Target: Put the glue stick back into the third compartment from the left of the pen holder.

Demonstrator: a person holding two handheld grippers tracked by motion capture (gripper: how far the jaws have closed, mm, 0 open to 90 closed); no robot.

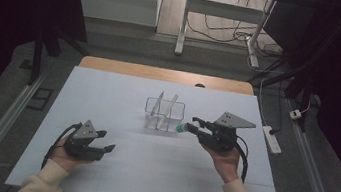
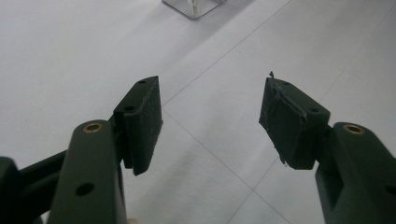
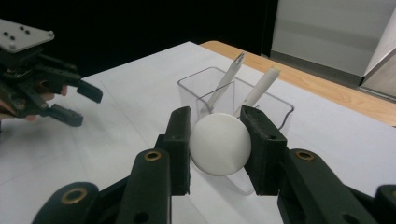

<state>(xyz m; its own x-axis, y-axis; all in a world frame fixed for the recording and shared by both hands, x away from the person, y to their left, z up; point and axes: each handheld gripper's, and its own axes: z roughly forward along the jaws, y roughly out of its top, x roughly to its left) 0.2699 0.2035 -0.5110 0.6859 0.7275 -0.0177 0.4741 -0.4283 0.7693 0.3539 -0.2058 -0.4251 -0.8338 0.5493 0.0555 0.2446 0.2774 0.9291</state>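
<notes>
A dim room with black curtains surrounds a white table point(image 1: 111, 178) whose wooden edge shows at the far side. Near the table's middle stands a clear box point(image 1: 164, 114) with dividers, and two white sticks point(image 3: 243, 86) lean upright in its compartments. The right gripper point(image 1: 193, 124) sits just to the right of the box, pointing toward it, and its jaws press from both sides on a white round piece point(image 3: 220, 143). In the right gripper view this piece sits squarely between the two pads, in front of the box and close to its near wall. In the high view a small teal bit point(image 1: 180, 127) shows at the jaw tips, just beside the box's right corner; whether it belongs to the held piece I cannot tell. The left gripper point(image 1: 106, 140) hovers well apart, at the near left of the table, its jaws spread wide with nothing between them, only bare tabletop beyond the pads point(image 2: 142, 123).
</notes>
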